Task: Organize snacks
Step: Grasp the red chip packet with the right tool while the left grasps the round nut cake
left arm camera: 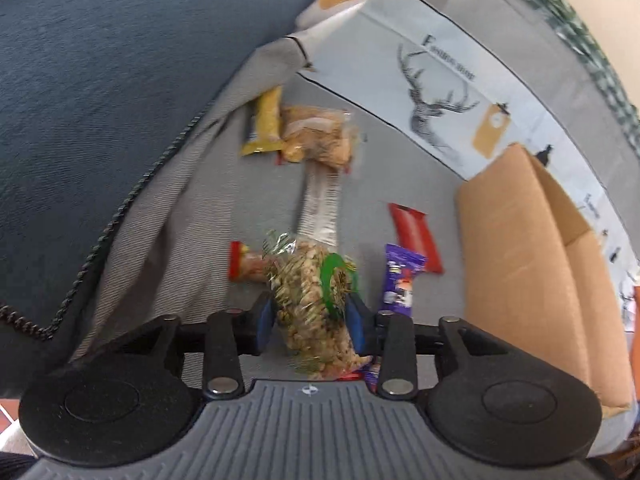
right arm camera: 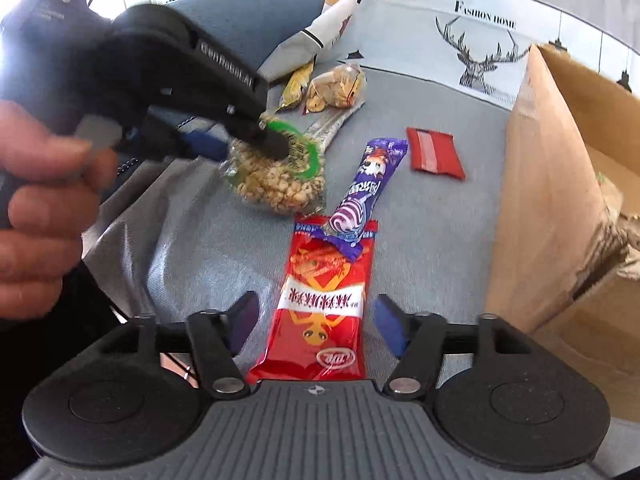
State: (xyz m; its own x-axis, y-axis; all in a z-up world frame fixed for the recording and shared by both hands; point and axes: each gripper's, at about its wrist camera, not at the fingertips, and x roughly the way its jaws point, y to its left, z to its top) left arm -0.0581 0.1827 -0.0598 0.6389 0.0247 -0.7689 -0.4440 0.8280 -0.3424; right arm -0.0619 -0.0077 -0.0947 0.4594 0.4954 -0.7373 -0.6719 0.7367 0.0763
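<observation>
My left gripper (left arm camera: 312, 322) is shut on a clear bag of puffed snacks with a green label (left arm camera: 310, 300), held just above the grey sofa seat; the bag also shows in the right wrist view (right arm camera: 276, 184). My right gripper (right arm camera: 316, 324) is open, its fingers on either side of a long red snack packet (right arm camera: 320, 304) lying on the seat. A purple candy packet (right arm camera: 368, 192) lies across the red packet's far end. A small red packet (right arm camera: 436, 154) lies further right.
An open cardboard box (right arm camera: 560, 184) stands at the right. A yellow packet (left arm camera: 266, 122), a clear bag of biscuits (left arm camera: 320, 136) and a silver packet (left arm camera: 322, 208) lie at the back of the seat. A deer-print cushion (right arm camera: 480, 48) and a blue cushion (left arm camera: 120, 80) border it.
</observation>
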